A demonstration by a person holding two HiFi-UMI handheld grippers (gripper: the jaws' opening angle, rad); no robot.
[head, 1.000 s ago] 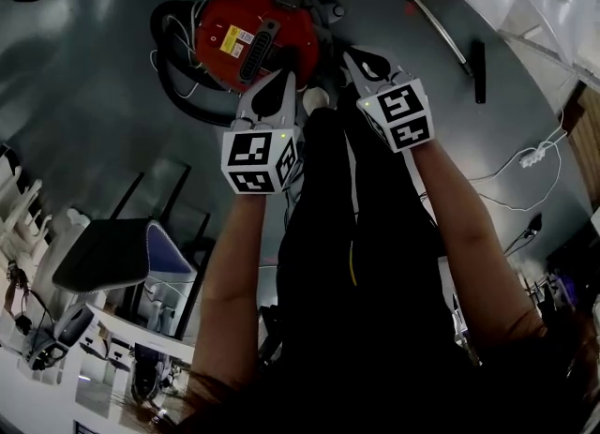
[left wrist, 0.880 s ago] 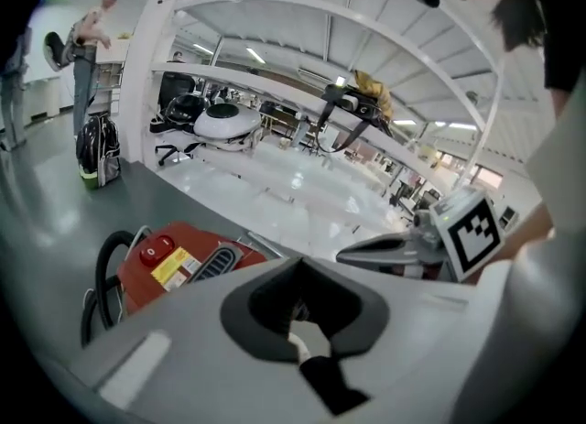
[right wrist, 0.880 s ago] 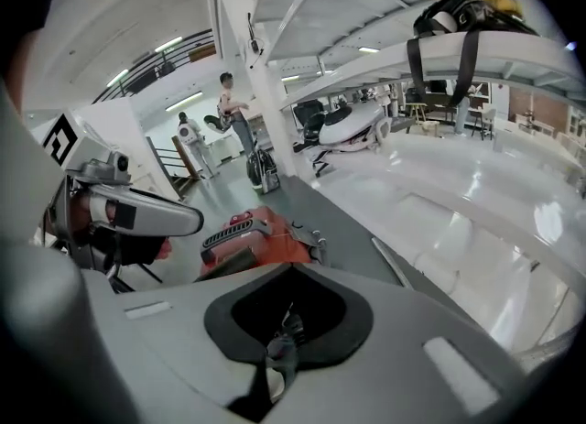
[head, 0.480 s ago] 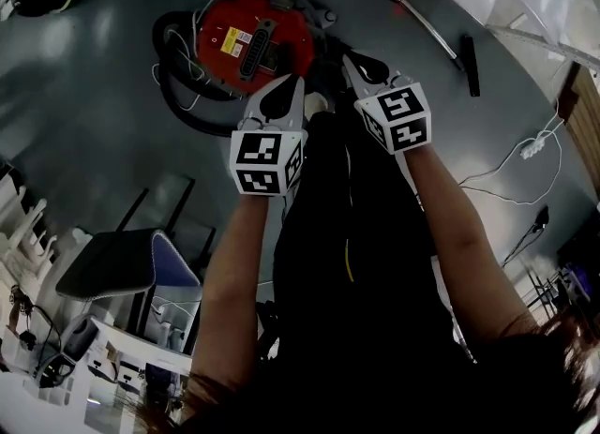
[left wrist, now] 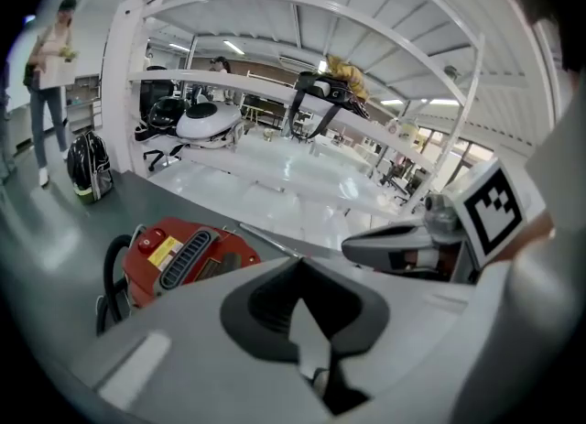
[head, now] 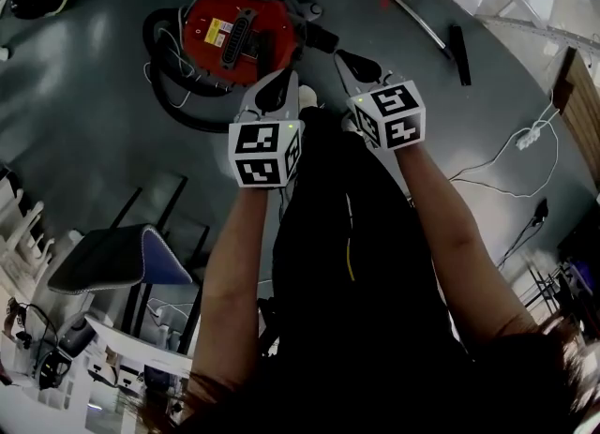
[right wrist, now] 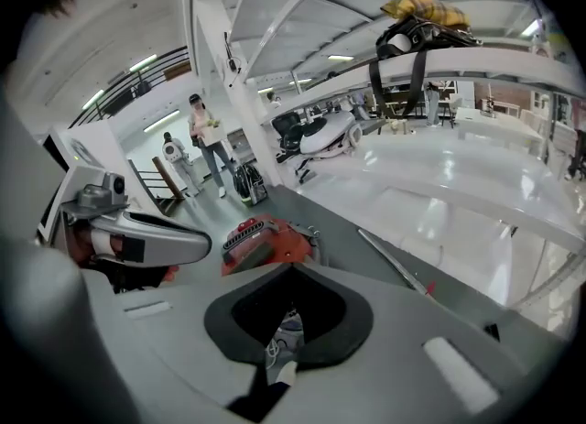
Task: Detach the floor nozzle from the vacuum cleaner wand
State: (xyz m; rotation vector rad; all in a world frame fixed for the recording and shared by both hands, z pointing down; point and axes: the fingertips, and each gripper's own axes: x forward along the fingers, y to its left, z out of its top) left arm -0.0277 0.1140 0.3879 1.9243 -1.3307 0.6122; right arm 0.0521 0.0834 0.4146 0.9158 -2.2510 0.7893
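Holding our two tools out over the grey floor [head: 84, 95], we are pointing them down and away from us. We are pressing the jaws of the left gripper [head: 286, 78] tight together, and nothing is sitting between them. We are doing the same with the right gripper [head: 347, 59]: its jaws are pressing together too, with nothing in them. Both tools are hanging side by side, a little apart, just on the near side of the red vacuum cleaner [head: 239, 37]. It is lying on the floor at the far left, with its black hose [head: 167, 95] curling around it. The floor nozzle [head: 458, 53] is lying well away at the far right, and neither tool is touching it. The shiny wand [head: 398, 8] is running across the floor toward it, and its end is meeting the nozzle. A white cable with a plug strip [head: 531, 134] is lying on the right. A dark chair [head: 117, 256] is standing at the near left.
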